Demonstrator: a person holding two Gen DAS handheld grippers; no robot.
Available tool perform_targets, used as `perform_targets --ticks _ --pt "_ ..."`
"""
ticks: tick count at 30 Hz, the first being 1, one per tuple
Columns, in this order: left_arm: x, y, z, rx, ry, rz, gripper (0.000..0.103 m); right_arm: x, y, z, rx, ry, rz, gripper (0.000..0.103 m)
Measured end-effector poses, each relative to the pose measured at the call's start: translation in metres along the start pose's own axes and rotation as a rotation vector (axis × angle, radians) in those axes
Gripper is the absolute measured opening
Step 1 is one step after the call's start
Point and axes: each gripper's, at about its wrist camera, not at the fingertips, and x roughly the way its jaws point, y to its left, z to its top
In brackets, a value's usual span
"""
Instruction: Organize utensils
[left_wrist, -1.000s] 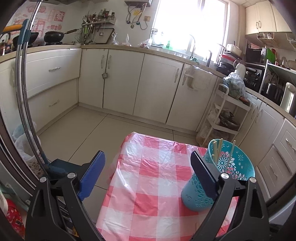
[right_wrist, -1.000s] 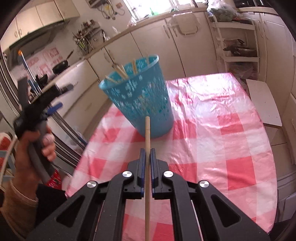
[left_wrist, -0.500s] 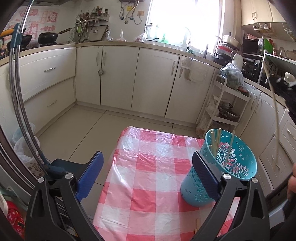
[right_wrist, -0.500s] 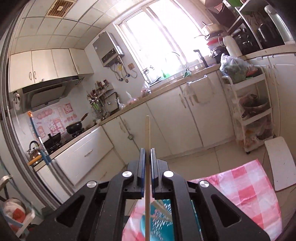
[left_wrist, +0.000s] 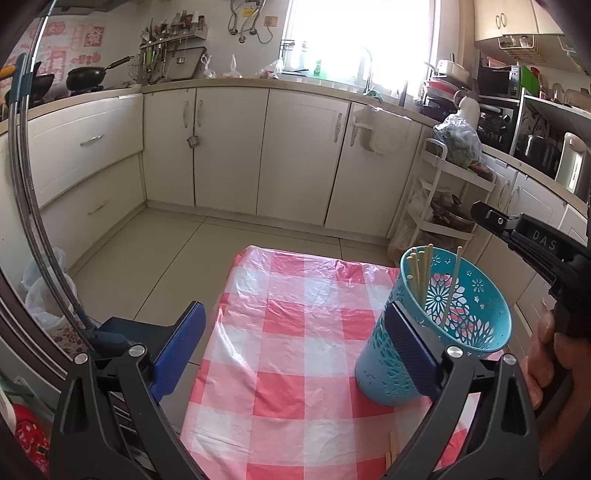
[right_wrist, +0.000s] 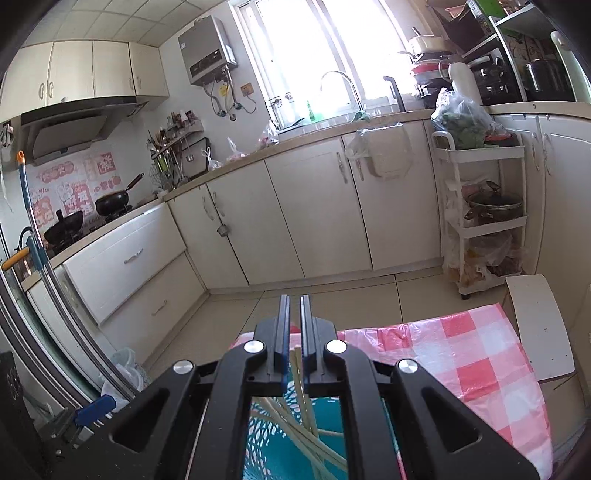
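We are judging chopsticks (left_wrist: 419, 273) light, stiff, thin, slippery; best pinching mid-shaft. Several are standing inside teal basket (left_wrist: 476, 321), more showing in right wrist view directly below right gripper (right_wrist: 294, 306). Loose sticks (left_wrist: 390, 452) are lying on checked cloth (left_wrist: 295, 332) just in front of basket.

Right gripper is hovering over basket, jaws nearly together with narrow gap, nothing between them. Half second ago it was clamping chopstick; now stick gone, presumably dropped in. Left gripper (left_wrist: 291, 350) is staying wide apart, empty, its right finger against basket's near side.

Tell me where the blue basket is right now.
In the left wrist view, the blue basket stands at the table's right side, behind the left gripper's right finger.
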Motion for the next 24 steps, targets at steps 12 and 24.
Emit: perform_targets --ticks 12,24 --pt "-0.001 -0.001 0.000 0.015 0.006 0.010 0.094 -0.075 0.012 -0.030 -0.095 -0.009 0.035 0.006" --pt "-0.005 -0.003 -0.002 0.041 0.006 0.016 0.094 -0.096 0.003 -0.116 -0.072 0.229 -0.001 0.016"
